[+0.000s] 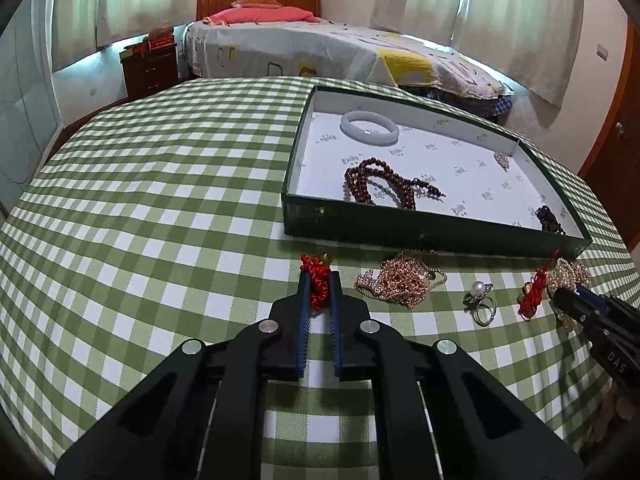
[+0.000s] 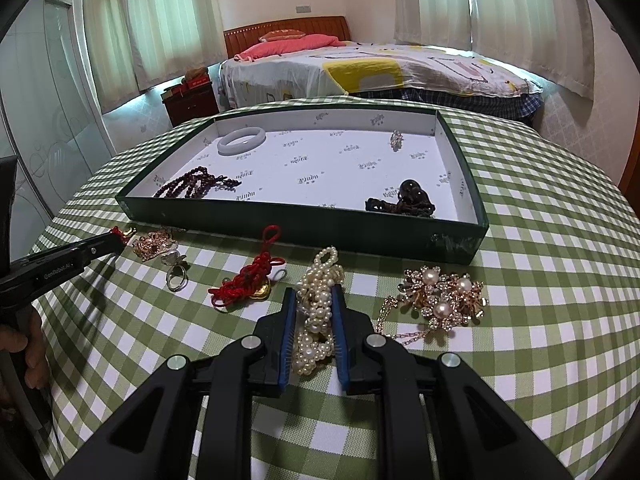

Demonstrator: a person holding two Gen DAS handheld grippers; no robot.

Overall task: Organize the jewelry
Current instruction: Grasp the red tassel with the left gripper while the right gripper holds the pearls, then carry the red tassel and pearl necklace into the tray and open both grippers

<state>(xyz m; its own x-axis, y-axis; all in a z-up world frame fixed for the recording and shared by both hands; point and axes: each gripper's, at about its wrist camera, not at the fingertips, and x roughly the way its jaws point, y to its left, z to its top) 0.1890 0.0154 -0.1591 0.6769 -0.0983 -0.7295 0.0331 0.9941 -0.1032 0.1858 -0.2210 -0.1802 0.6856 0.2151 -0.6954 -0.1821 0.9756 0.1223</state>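
A dark green tray (image 1: 420, 236) with a white floor holds a white bangle (image 1: 369, 127), dark red beads (image 1: 384, 186), a small brooch (image 1: 502, 158) and a dark bracelet (image 2: 404, 200). My left gripper (image 1: 319, 280) is shut on a red knotted cord (image 1: 317, 282) on the checked cloth in front of the tray. My right gripper (image 2: 314, 300) is shut on a pearl bracelet (image 2: 318, 312) lying on the cloth. Between them lie a gold chain pile (image 1: 404, 280), a pearl ring (image 1: 482, 300) and a second red knot charm (image 2: 248, 280).
A gold and pearl brooch with chain (image 2: 440, 300) lies right of my right gripper. The round table (image 1: 140, 200) has a green checked cloth. A bed (image 1: 320, 52) and a nightstand (image 1: 150, 66) stand behind it.
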